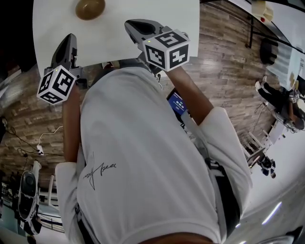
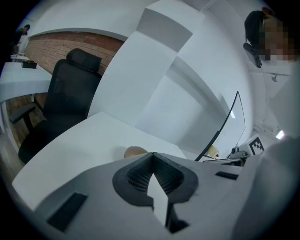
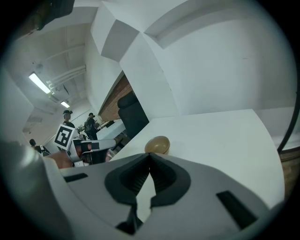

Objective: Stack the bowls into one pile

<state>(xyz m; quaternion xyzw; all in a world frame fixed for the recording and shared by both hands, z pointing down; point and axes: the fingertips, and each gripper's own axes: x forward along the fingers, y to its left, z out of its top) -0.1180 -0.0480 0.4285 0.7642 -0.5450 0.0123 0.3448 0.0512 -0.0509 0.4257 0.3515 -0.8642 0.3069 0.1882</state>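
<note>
Brown bowl (image 1: 90,8) stands on white worktop (image 1: 162,14) at twelve o'clock. Left tool (image 1: 69,40) and right tool (image 1: 136,26) are both pressed together, holding nothing, apart from it.

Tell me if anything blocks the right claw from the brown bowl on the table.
Nothing visible does. In the right gripper view, only bare white table lies between the right claw, shut and empty, and the brown bowl.
</note>
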